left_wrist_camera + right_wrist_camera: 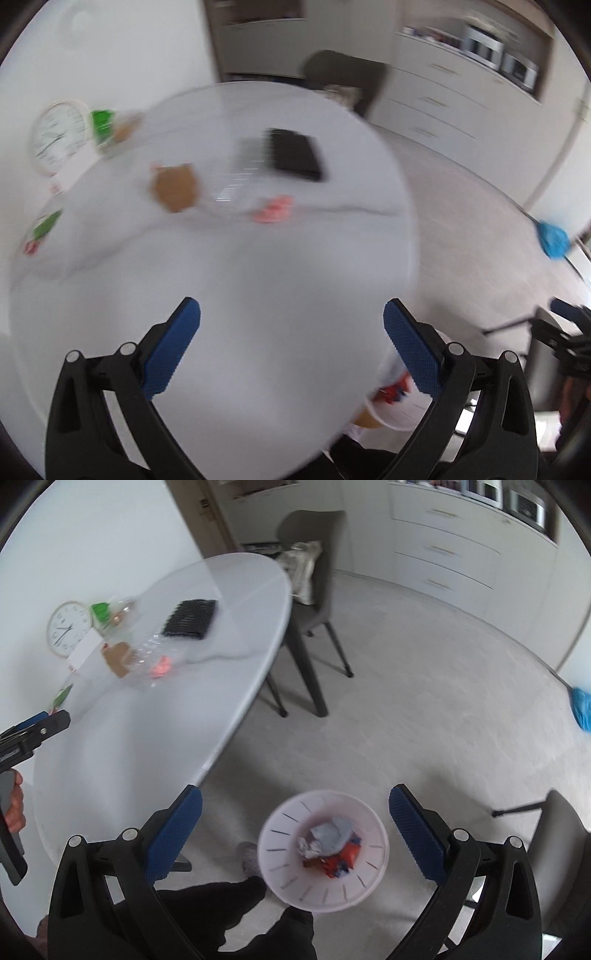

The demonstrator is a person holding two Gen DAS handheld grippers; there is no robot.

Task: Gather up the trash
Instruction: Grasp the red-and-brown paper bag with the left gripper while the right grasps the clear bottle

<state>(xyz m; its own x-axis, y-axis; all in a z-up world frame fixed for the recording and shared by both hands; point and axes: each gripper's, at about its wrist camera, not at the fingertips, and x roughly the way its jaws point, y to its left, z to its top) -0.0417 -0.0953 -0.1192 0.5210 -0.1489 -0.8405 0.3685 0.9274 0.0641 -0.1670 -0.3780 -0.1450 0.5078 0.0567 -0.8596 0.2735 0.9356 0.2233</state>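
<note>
The right view alone shows the bin whole: a round, pale plastic basket with slotted walls, low in the frame between the fingers of the right gripper, standing on the grey floor. It holds trash: crumpled grey paper and glossy red and blue wrappers. The left view catches only a sliver of that bin at lower right, behind the table edge.

The left view is smeared by motion. Its left gripper is spread wide and empty over the smooth white oval table. On the tabletop at frame centre lie a flat brown scrap, probably cardboard, a pink piece, a clear crinkled wrapper and a black ridged slab.

The right gripper is also spread and holds nothing. Its view adds a round clock at upper left, a grey chair with cloth draped on it, and a blue mop at the right edge.
</note>
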